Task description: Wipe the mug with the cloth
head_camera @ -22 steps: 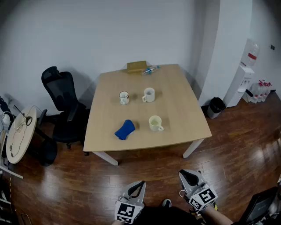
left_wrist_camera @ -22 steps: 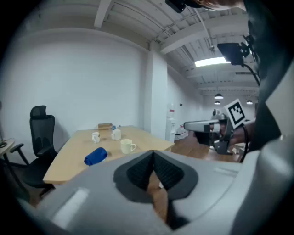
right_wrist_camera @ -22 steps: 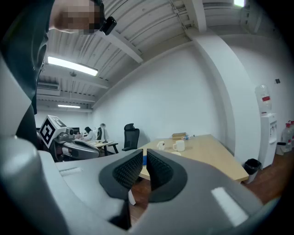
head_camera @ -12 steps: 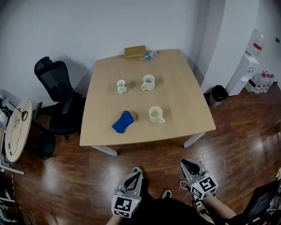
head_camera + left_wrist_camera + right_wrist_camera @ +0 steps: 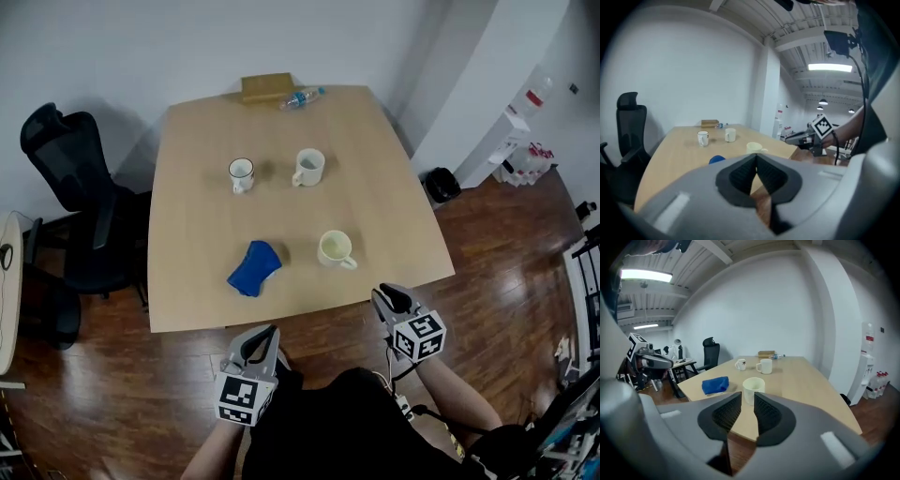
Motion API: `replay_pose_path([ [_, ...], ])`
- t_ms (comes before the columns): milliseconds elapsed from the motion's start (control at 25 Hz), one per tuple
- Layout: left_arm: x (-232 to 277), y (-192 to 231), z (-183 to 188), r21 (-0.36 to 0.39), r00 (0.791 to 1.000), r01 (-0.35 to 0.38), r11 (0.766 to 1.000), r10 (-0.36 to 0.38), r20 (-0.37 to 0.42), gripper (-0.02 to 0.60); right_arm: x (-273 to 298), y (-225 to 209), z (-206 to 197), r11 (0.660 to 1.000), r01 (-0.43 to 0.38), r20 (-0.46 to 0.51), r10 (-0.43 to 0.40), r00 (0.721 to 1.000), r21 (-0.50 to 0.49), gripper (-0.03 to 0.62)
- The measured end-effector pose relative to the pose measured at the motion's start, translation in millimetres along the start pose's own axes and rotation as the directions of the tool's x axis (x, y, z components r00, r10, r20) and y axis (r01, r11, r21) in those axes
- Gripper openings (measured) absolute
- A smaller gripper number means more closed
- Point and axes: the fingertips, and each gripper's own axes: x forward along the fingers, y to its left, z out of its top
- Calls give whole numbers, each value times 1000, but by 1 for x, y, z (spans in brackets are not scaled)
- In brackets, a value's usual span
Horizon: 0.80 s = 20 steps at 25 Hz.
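Pale wooden table [image 5: 187, 187], crumpled blue cloth [image 5: 253, 268], round cream mug [image 5: 335, 249]

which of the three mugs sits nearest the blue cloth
The cream mug, alone near the table's front edge, right of the blue cloth. The dark-rimmed mug and the plain white mug stand together farther back.

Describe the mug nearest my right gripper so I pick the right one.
On the wooden table, look toward the near edge, right of the blue cloth. The cream mug stands alone there; the dark-rimmed mug and white mug sit farther back.
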Motion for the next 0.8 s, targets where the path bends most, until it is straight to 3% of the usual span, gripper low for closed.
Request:
replay_pose_path([
  [200,11,34,1,-27,999,-1,1000,0,-38,3,72,-20,-20,1000,15,-127,-15,992,0,123],
  [400,17,51,4,-73,995,-65,995,59,-81,3,127,-31,-63,999,-20,-270,7,963,-46,156],
  [800,19,53,8,-58,983,-150,987,143,-115,3,154,-27,-68,980,-121,-248,80,966,-155,135],
])
